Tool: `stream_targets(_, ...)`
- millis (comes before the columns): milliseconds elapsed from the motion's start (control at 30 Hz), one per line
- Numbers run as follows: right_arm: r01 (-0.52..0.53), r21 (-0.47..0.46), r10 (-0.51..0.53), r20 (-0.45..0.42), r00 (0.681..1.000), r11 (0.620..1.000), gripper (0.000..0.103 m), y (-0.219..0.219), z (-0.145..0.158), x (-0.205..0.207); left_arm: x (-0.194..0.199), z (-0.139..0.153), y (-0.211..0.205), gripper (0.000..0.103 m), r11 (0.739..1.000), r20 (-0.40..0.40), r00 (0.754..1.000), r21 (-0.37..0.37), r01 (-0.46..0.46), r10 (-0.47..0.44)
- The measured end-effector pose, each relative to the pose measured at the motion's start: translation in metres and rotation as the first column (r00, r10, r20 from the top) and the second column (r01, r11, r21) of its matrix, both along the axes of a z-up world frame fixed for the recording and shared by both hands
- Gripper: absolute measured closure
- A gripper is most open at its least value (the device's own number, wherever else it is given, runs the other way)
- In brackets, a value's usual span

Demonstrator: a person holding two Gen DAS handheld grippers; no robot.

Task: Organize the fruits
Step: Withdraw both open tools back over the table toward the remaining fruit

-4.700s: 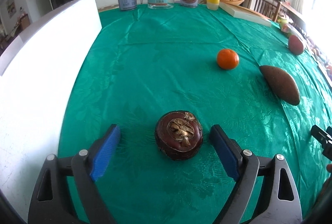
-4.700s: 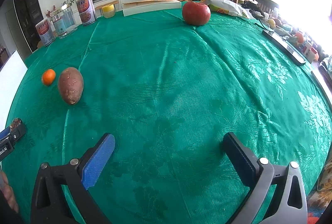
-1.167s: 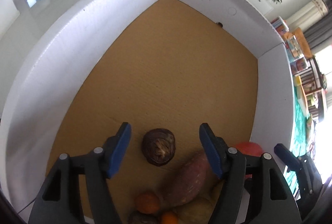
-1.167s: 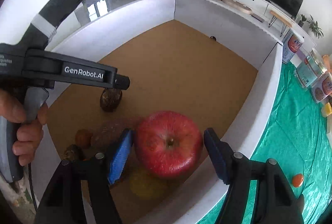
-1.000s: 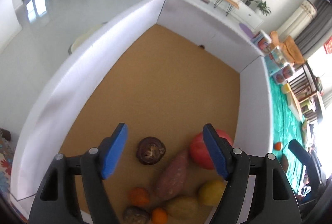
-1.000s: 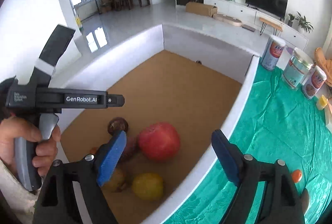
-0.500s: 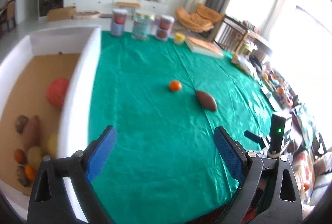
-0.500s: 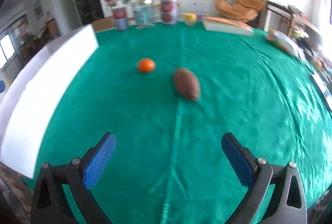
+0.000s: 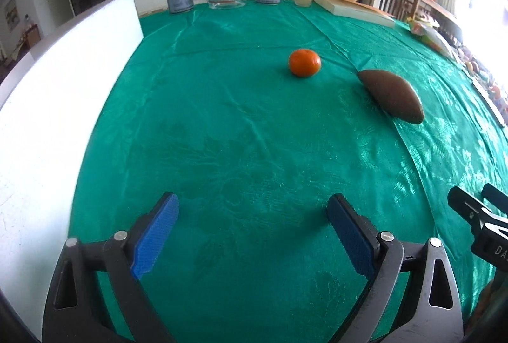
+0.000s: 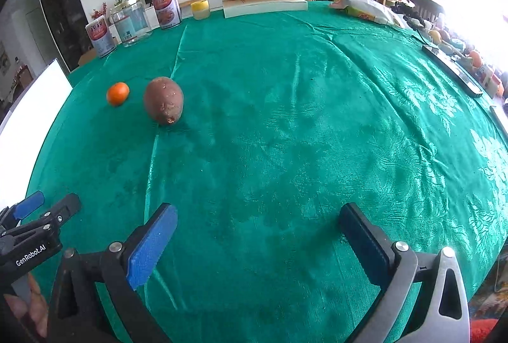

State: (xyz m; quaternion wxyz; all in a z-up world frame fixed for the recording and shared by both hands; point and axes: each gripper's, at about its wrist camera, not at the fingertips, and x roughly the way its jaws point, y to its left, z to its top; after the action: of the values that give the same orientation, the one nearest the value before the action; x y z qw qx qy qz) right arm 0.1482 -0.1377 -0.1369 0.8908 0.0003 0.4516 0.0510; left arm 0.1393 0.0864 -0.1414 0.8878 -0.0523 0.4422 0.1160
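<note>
Both tools back over the green tablecloth [image 9: 241, 127] from the white box [image 9: 57, 82], apple and dark round fruit left inside: left gripper [image 9: 254, 232] spread and empty, right gripper [image 10: 257, 241] opening, nothing between; still to box, orange [image 9: 304, 62] and sweet potato [image 9: 392, 95], well ahead.

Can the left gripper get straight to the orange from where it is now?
Probably yes. The left gripper is open and empty, and only bare green cloth lies between it and the orange. The sweet potato sits off to the right, apart from it.
</note>
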Motion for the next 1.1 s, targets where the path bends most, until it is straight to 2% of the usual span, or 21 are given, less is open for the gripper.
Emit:
stream_targets(100, -0.012, -0.057, 0.012, -0.003, 1.0, 0.998, 0.0, 0.008, -0.0034, 0.0005, -0.0004, -0.0014, -0.002, 0.005, 1.0, -0.001, 1.0, 0.003, 0.002, -0.002)
stream_targets(367, -0.013, -0.059, 0.013, -0.001, 1.0, 0.998, 0.0, 0.0067, -0.0043, -0.0009, 0.0039, -0.0038, -0.005, 0.001, 1.0, -0.012, 1.0, 0.01, 0.003, -0.003)
stream_targets(1100, -0.015, -0.057, 0.015, -0.001, 1.0, 0.998, 0.0, 0.0068, -0.0036, -0.0008, 0.0039, -0.004, -0.0051, 0.001, 1.0, -0.013, 1.0, 0.01, 0.003, -0.003)
